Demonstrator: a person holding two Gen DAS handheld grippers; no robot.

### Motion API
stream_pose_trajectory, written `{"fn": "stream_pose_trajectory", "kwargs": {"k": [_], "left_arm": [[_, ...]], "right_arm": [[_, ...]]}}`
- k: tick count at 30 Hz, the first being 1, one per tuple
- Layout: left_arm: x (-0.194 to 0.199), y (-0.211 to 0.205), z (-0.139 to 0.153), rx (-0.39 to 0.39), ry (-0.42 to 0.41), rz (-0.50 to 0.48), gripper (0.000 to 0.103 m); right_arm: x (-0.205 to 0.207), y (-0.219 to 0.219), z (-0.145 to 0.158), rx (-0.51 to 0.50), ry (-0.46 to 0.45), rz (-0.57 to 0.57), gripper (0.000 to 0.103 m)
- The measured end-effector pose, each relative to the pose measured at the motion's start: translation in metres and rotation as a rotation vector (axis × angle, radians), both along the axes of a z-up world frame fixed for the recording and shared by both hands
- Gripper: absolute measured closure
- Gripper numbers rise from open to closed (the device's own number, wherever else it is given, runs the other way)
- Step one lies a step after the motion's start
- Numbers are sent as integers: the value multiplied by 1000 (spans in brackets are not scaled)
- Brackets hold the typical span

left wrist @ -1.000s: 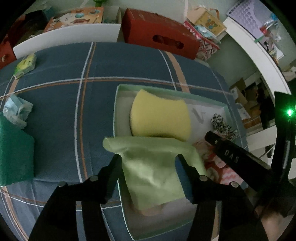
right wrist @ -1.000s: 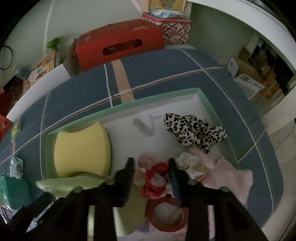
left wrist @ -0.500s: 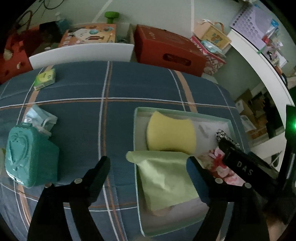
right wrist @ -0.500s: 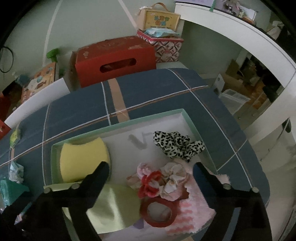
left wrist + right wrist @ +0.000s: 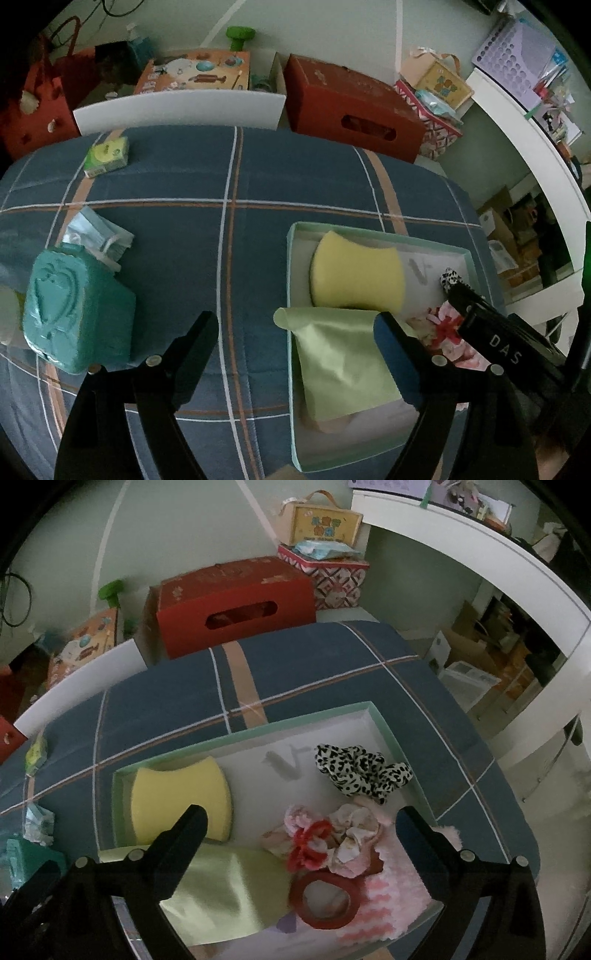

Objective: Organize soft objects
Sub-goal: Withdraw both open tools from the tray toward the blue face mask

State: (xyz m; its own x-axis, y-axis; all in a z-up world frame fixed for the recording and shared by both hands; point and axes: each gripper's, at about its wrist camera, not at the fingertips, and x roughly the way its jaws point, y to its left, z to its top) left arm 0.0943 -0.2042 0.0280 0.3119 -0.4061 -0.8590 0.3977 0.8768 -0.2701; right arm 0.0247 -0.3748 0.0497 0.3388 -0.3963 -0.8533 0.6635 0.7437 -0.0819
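The tray (image 5: 343,710) held one yellow sponge (image 5: 181,797), one green cloth (image 5: 229,890), one leopard-print scrunchie (image 5: 362,768), one red tape roll (image 5: 325,897) and one pink fluffy cloth (image 5: 391,904)

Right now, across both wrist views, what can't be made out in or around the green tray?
- Near end of the green tray: hidden in both views by the open left gripper and the opening right gripper.
- Under the green cloth: something pale shows at its edge in the left view; cannot tell what.
- Leopard scrunchie: mostly hidden in the left view by the right gripper's finger.
- Grey mark on the tray floor: too dim to identify.
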Motion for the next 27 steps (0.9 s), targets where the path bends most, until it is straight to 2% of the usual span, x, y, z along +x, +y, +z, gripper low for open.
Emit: {"fn": "stream_pose_trajectory", "kwargs": {"k": [5,10,18,27], "left_arm": [[1,10,15,13,-50,26,17],[4,27,27,5,-80,61,17],[15,74,44,-26,-113,156,17],[31,131,54,-64,-111,278,17]], "right_arm": [[5,13,11,-16,-32,30,0],[14,32,15,19,-69,94,0],[33,67,13,31,-77,192,0],[50,104,11,64,-99,288,0]]}}
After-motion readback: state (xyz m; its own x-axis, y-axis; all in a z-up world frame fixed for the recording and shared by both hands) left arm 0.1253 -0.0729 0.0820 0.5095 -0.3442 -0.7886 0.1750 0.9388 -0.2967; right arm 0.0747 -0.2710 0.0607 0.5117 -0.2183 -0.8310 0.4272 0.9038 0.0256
